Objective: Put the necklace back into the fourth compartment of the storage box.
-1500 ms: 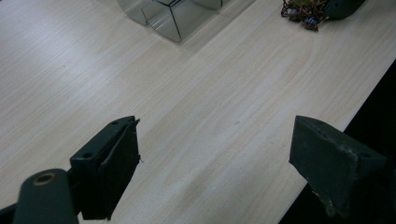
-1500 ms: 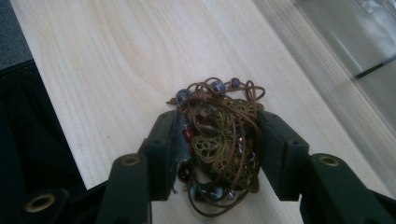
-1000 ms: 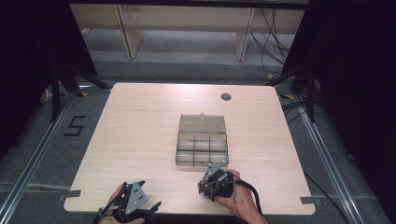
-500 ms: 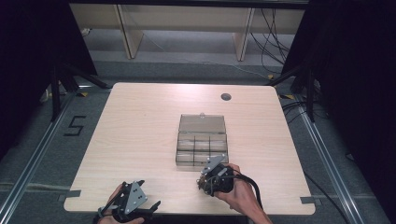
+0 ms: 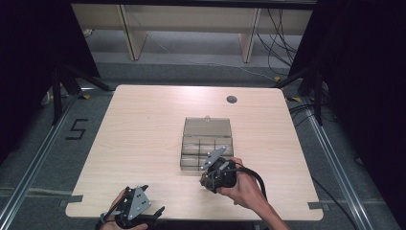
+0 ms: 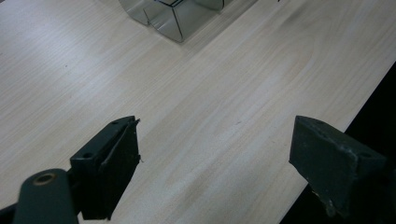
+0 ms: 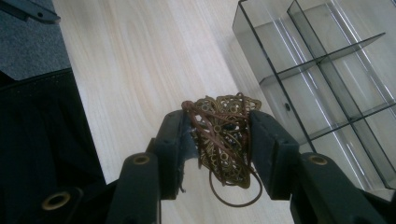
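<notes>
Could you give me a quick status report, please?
Right gripper shut on pendant, beside box. Left gripper open over table. Nothing in the way.

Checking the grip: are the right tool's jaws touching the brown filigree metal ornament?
Touching. The right gripper view shows both jaws of the right tool pressed against the brown filigree metal ornament.

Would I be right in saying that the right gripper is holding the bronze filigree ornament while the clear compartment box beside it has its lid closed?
Not quite: the clear compartment box has its lid open, tilted back behind the compartments, as the high view shows. The rest stands: the right gripper is clamped on the bronze filigree ornament, seen in the right gripper view.
</notes>
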`<state>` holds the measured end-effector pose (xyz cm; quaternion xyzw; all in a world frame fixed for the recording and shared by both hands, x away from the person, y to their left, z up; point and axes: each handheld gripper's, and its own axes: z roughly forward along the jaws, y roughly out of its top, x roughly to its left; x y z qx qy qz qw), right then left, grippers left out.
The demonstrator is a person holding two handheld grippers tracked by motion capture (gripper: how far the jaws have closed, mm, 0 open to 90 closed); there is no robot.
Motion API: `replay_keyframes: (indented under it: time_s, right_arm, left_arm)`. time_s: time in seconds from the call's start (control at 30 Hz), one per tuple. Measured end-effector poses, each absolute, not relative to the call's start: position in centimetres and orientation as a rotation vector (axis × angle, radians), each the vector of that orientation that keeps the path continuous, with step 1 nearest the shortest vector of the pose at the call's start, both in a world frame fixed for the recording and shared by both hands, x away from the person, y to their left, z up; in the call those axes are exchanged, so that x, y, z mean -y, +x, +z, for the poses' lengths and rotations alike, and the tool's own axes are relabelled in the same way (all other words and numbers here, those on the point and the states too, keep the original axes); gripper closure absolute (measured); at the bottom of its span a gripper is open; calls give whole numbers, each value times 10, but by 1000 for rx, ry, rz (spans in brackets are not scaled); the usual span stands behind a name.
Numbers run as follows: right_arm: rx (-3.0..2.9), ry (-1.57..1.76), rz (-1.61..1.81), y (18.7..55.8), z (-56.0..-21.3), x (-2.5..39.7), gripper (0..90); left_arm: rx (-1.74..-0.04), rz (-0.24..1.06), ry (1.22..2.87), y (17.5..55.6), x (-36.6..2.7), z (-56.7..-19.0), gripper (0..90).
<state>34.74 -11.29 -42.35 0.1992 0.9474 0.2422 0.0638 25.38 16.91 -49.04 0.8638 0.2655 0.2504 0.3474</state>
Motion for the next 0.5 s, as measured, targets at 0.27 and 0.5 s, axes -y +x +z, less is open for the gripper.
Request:
replay_keyframes:
  time_s: [0.27, 0.5]
  right_arm:
    - [-2877, 622, 739, 356, -414, 115, 583]
    - [-2888, 602, 735, 359, -401, 113, 583]
  left_arm:
    - [-756, 624, 2224, 251, -168, -492, 154]
    - [-753, 625, 2228, 251, -168, -492, 154]
